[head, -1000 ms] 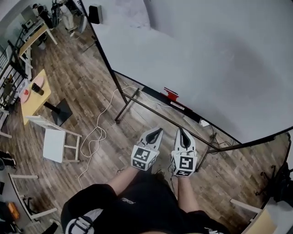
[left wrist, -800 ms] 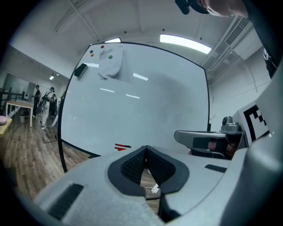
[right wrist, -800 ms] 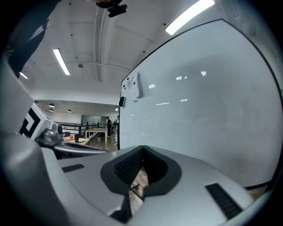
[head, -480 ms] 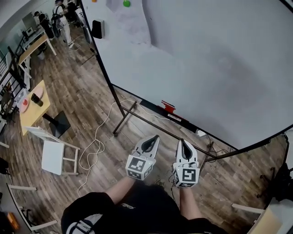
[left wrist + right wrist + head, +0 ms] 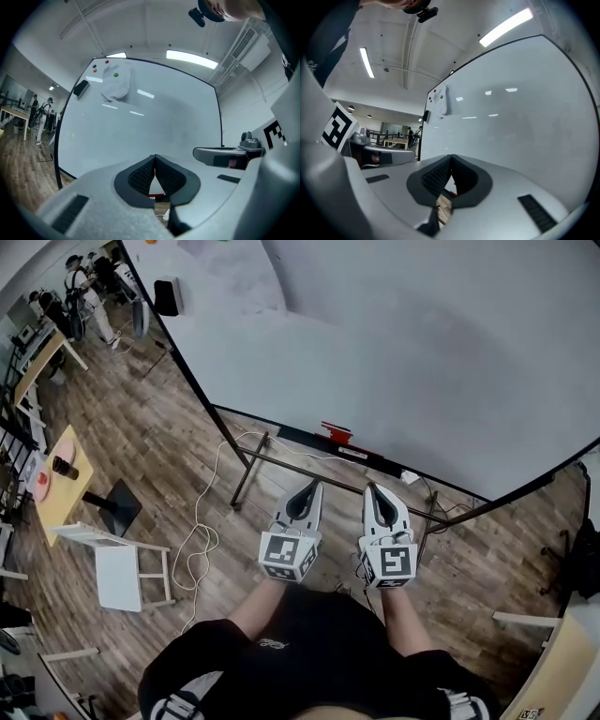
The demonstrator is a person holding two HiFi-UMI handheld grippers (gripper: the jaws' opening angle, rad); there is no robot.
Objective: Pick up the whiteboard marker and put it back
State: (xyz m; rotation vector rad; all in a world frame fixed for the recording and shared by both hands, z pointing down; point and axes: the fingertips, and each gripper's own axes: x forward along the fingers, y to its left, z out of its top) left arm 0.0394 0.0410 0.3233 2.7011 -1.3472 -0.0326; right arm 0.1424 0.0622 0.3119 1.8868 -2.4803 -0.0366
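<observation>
The big whiteboard stands in front of me on a dark metal stand. On its bottom ledge lies a small red object; I cannot tell whether it is the marker. A strip of the same red shows through the gap under the left jaws. My left gripper and right gripper are held side by side, level, pointing at the board and short of the ledge. Both are shut with nothing between the pads. In the gripper views the left gripper and right gripper show their tips meeting.
A black eraser, a white cloth and coloured magnets hang at the board's upper left. A white cable trails over the wood floor by the stand's legs. A white stool and a yellow table stand left.
Both grippers have risen, still side by side and shut. The head view has shifted, so the board's ledge and the red object sit nearer the grippers.
</observation>
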